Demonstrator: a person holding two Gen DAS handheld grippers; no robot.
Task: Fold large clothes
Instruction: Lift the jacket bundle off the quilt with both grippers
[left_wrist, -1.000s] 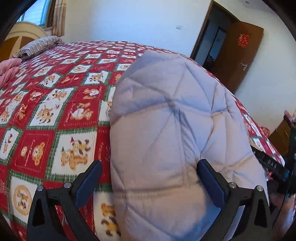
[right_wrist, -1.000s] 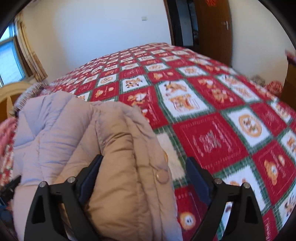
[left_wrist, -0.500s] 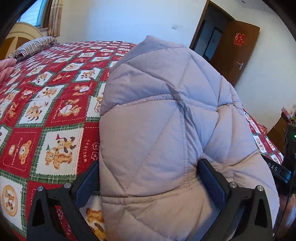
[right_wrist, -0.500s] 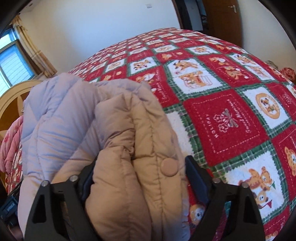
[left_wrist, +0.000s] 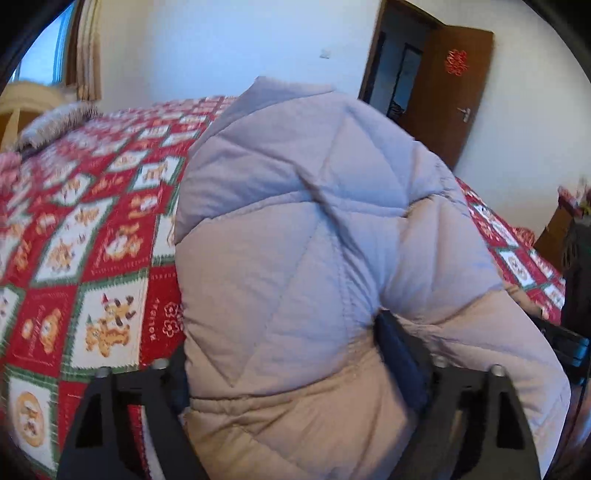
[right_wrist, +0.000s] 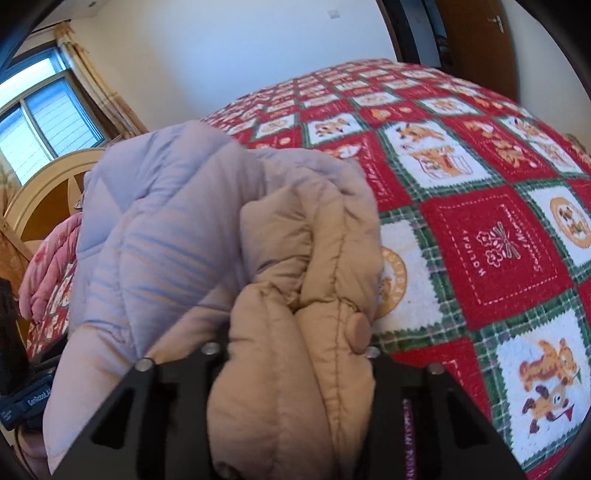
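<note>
Left tool (left_wrist: 284, 354) clamped on the puffy jacket (left_wrist: 295, 258), fingers pressed into its quilted bulk, one dark pad (left_wrist: 400, 365) visible at right; right tool (right_wrist: 295, 354) likewise closed on the jacket's bunched tan edge, both fingers buried.

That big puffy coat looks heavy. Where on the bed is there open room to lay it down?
The open room is the holiday quilt right of the puffy coat, stretching toward the door. Another open stretch lies left of the coat toward the window. The headboard end is crowded: a striped pillow and pink bedding sit there.
</note>
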